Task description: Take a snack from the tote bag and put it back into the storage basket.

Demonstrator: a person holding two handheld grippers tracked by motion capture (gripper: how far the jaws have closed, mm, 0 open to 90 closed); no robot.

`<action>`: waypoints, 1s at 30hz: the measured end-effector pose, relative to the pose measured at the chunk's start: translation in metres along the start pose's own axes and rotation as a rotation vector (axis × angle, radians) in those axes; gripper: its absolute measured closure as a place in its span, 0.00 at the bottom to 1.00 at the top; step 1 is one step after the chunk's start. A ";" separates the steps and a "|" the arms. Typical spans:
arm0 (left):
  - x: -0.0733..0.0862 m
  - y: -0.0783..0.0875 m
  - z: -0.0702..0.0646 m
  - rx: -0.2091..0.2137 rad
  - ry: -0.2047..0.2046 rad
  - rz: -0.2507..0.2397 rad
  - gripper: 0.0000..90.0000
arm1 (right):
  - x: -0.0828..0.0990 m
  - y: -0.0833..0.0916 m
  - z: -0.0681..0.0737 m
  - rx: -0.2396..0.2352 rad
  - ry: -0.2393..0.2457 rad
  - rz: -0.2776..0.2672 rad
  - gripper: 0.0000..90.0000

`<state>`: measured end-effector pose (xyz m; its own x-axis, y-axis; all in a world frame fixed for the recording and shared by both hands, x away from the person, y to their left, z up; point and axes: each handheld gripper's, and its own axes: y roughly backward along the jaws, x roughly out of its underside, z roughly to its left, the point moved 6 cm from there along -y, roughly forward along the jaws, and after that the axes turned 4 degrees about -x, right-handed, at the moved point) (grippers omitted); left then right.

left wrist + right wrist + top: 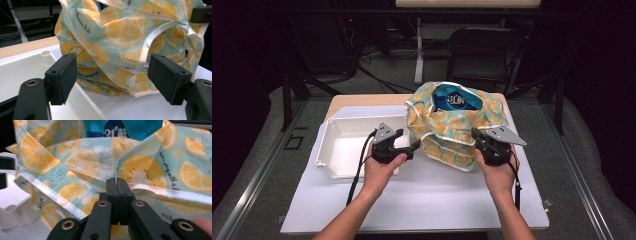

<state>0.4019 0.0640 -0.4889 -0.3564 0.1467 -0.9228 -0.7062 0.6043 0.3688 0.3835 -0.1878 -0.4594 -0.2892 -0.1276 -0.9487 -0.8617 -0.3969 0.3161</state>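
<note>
Your forearms come in from the near edge of the bench [522, 200], which is the biggest thing in front of you, pale wood at its far edge and covered with a white sheet. On that sheet, right of centre, stands the bag [452, 130], a soft, crumpled one printed with orange slices on light green, its mouth open upward so that a blue package [455, 100] shows inside. Just left of the bag, touching or almost touching its lower side, lies the white tray [337, 150], shallow and rectangular, with its long side running across the bench. Your left tool [414, 145] hovers over the tray's right end and points at the bag; its jaws are spread, and in the left gripper view the bag's clear-edged fabric hangs in the gap beyond the pads [63, 75] with neither pad pressing on it. Your right tool [116, 182] sits at the bag's right side, and its jaws are pressed together on a fold of the bag's fabric near the clear strip along the rim, as the right gripper view shows close up. Your right hand [498, 170] grips that tool from below, and your left hand [379, 167] holds its tool beside the tray's front wall.
</note>
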 end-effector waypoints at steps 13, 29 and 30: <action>-0.010 -0.001 -0.002 0.048 0.050 -0.095 0.45 | -0.013 0.015 -0.005 -0.032 0.018 -0.083 1.00; -0.017 -0.030 0.000 0.046 0.035 -0.021 0.62 | -0.049 0.030 -0.024 -0.059 0.013 -0.155 1.00; -0.018 -0.032 -0.001 0.061 0.043 -0.019 0.76 | -0.051 0.029 -0.026 -0.060 0.012 -0.159 1.00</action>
<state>0.4299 0.0412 -0.4840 -0.3698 0.1015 -0.9235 -0.6751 0.6535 0.3422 0.3845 -0.2159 -0.4017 -0.1454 -0.0697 -0.9869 -0.8699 -0.4662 0.1611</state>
